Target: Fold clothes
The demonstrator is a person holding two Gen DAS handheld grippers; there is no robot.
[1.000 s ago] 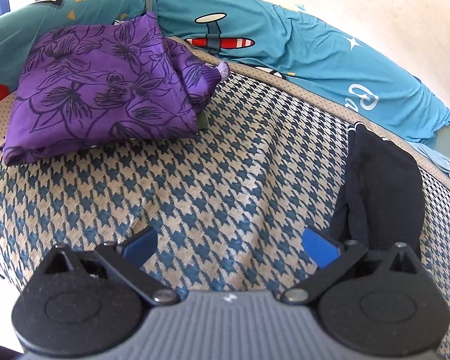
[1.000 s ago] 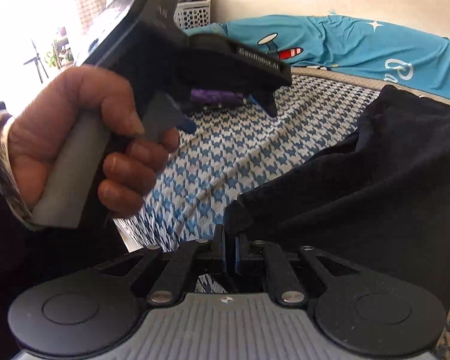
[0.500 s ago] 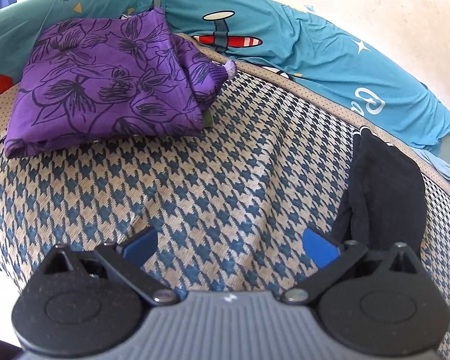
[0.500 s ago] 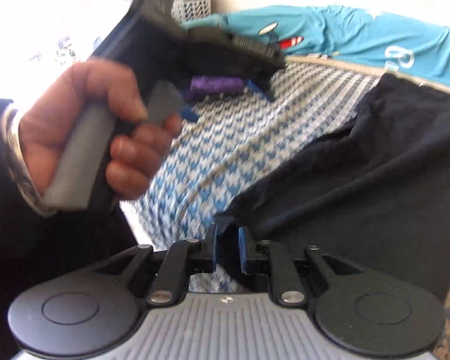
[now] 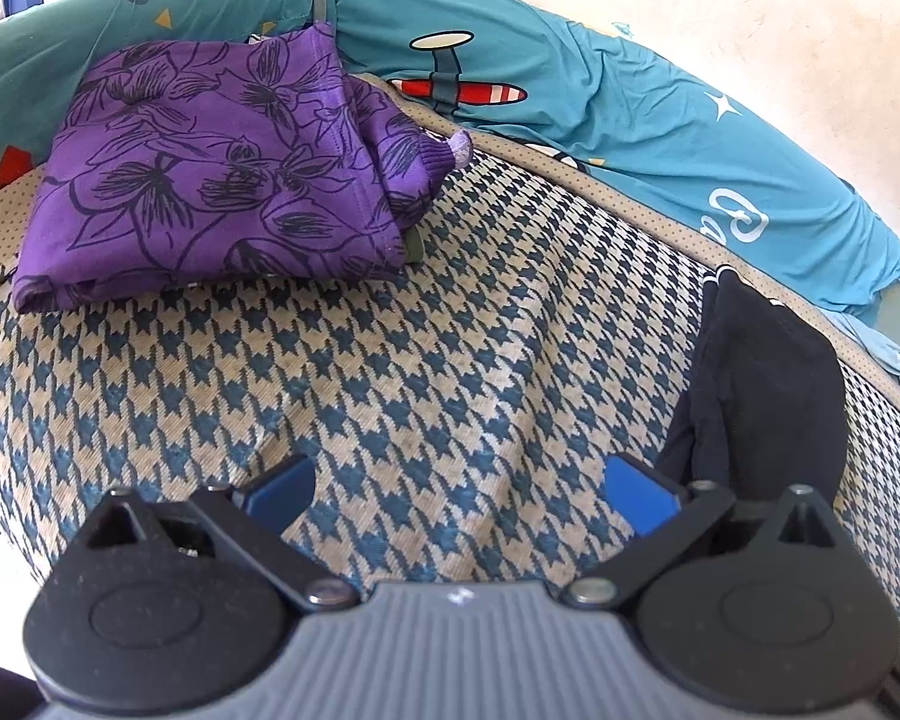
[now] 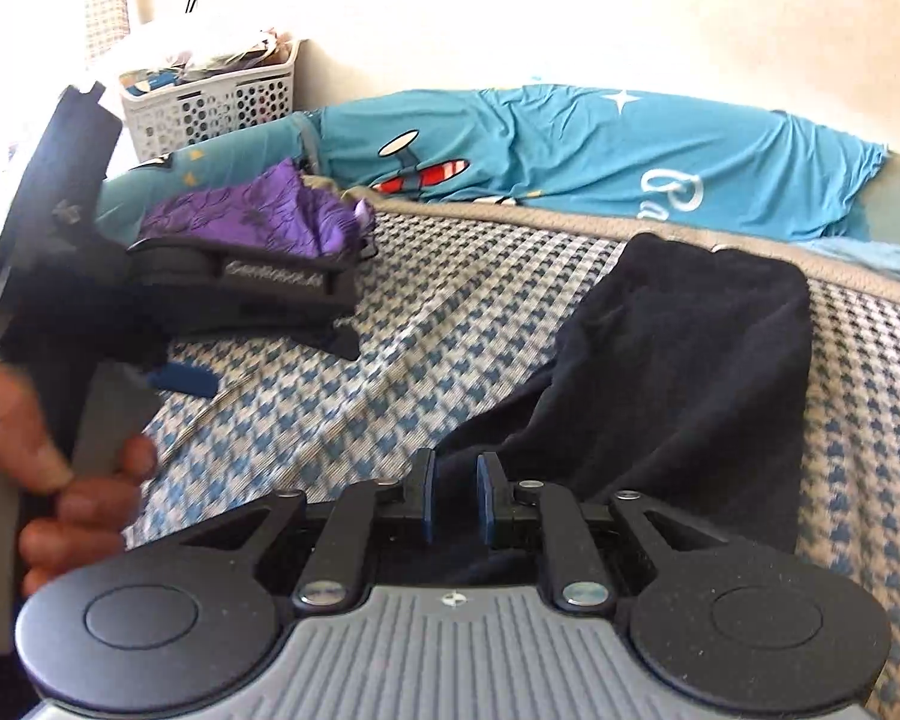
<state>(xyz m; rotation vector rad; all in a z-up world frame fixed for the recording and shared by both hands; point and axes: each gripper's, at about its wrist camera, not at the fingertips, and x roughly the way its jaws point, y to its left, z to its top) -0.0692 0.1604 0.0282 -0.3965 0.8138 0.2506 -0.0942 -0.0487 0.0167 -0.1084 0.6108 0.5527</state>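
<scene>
A black garment (image 6: 690, 372) lies spread on the houndstooth blanket (image 5: 390, 360), its near corner drawn up into my right gripper (image 6: 456, 498). The blue pads (image 6: 427, 498) stand a little apart with dark cloth filling the gap, so the grip holds. My left gripper (image 5: 456, 480) hovers open over bare blanket, the black garment (image 5: 762, 396) just right of its right pad. In the right wrist view the left gripper (image 6: 240, 282) is held by a hand (image 6: 48, 462) at the left. A folded purple floral garment (image 5: 210, 180) rests at the back left.
Teal bedding with an aeroplane print (image 5: 570, 108) runs along the wall behind the blanket. A white perforated basket (image 6: 210, 102) with items stands at the far left corner. The bed's near edge drops off by the left hand.
My right gripper has drawn back and lifted, its pads going from tightly pinched to slightly apart with the black cloth still between them. The left gripper has stayed put.
</scene>
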